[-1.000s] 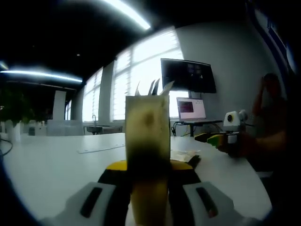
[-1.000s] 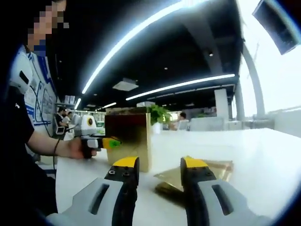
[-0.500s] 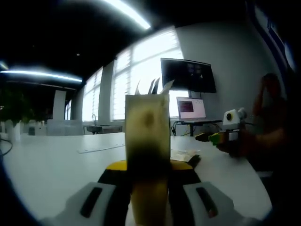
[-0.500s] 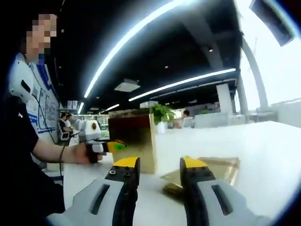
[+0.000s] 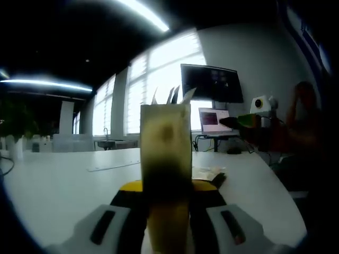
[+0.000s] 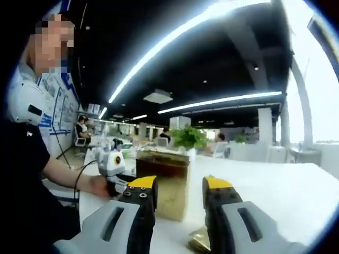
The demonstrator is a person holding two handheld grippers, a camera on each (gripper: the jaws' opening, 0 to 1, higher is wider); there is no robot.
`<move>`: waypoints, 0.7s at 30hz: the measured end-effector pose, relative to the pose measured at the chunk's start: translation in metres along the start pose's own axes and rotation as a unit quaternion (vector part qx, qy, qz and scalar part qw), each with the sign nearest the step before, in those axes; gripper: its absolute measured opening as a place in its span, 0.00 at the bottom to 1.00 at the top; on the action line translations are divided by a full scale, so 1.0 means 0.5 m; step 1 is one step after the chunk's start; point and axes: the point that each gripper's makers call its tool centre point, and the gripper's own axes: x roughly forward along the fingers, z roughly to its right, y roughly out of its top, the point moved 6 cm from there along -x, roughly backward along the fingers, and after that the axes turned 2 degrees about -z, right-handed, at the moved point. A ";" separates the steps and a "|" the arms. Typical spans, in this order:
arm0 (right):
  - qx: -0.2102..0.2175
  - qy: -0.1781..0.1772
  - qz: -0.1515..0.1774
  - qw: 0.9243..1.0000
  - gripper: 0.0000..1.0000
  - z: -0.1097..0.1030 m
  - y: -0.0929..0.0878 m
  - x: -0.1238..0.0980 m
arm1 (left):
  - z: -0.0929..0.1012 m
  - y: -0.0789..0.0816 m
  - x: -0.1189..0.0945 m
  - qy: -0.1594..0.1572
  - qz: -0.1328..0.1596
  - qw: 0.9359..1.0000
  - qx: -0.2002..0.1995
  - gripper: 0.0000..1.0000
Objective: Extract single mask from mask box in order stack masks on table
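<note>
the left hand-held gripper [image 5: 167, 193] is clamped shut on the mask box [image 5: 165, 159], which stands upright on the white worktop [image 5: 58, 185] directly between its yellow-tipped jaws, with a few mask edges [image 5: 172, 96] poking up from the open top. in the right gripper view the same mask box [image 6: 164, 182] shows as a gold carton steadied from its left side by that gripper, and the right hand-held gripper [image 6: 179, 186] hovers above the worktop [image 6: 296, 196] with its jaws apart and nothing between them, pointing toward the box but short of it. a gold, shiny packet [image 6: 197, 241] lies flat on the worktop just below those open jaws; whether it is a mask already laid down i cannot tell for sure. the step in hand looks like reaching for the next mask. to do it well, the left grip should hold the box firm and upright while the right comes in over the top opening, lines its jaws across one protruding edge alone, pinches near the tip and lifts straight up, slowly, so that a neighbouring mask does not ride out with it or tip the box.
</note>
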 end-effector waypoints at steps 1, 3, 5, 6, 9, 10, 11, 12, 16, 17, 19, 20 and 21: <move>-0.005 0.005 -0.004 1.000 0.30 0.001 0.008 0.007 | 0.000 0.000 0.000 0.000 0.000 1.000 0.001 0.32; 0.010 0.019 -0.006 1.000 0.31 0.009 0.020 0.021 | 0.001 0.001 0.000 0.000 0.000 1.000 0.002 0.32; 0.009 0.017 -0.004 1.000 0.30 0.018 0.031 0.031 | 0.001 0.001 0.000 0.000 0.000 1.000 0.003 0.32; 0.009 0.018 -0.003 1.000 0.30 0.021 0.036 0.036 | 0.001 0.001 0.000 0.000 -0.001 1.000 0.003 0.32; 0.005 0.020 -0.004 1.000 0.28 0.028 0.051 0.050 | 0.002 0.002 0.000 0.000 -0.001 1.000 0.003 0.32; 0.001 0.022 -0.008 1.000 0.28 0.029 0.055 0.054 | 0.002 0.002 0.000 0.000 -0.001 1.000 0.003 0.32; -0.010 0.024 -0.018 1.000 0.27 0.030 0.056 0.058 | 0.002 0.002 0.000 0.000 -0.001 1.000 0.004 0.32; -0.020 0.026 -0.026 0.999 0.27 0.030 0.059 0.062 | 0.003 0.002 0.000 0.000 -0.001 1.000 0.004 0.32; -0.049 0.044 -0.049 0.997 0.27 0.020 0.068 0.080 | 0.003 0.004 0.000 0.000 0.002 1.000 0.006 0.33; -0.052 0.047 -0.053 0.996 0.27 0.019 0.069 0.083 | 0.002 0.005 -0.001 0.000 0.004 1.000 0.006 0.33; -0.064 0.057 -0.061 0.995 0.28 0.014 0.073 0.090 | 0.000 0.009 -0.003 0.000 0.010 1.000 0.004 0.33; -0.067 0.059 -0.064 0.994 0.28 0.011 0.075 0.093 | 0.000 0.010 -0.003 0.000 0.013 1.000 0.005 0.33; -0.069 0.060 -0.066 0.994 0.28 0.009 0.077 0.095 | 0.000 0.012 -0.004 0.001 0.015 1.000 0.013 0.33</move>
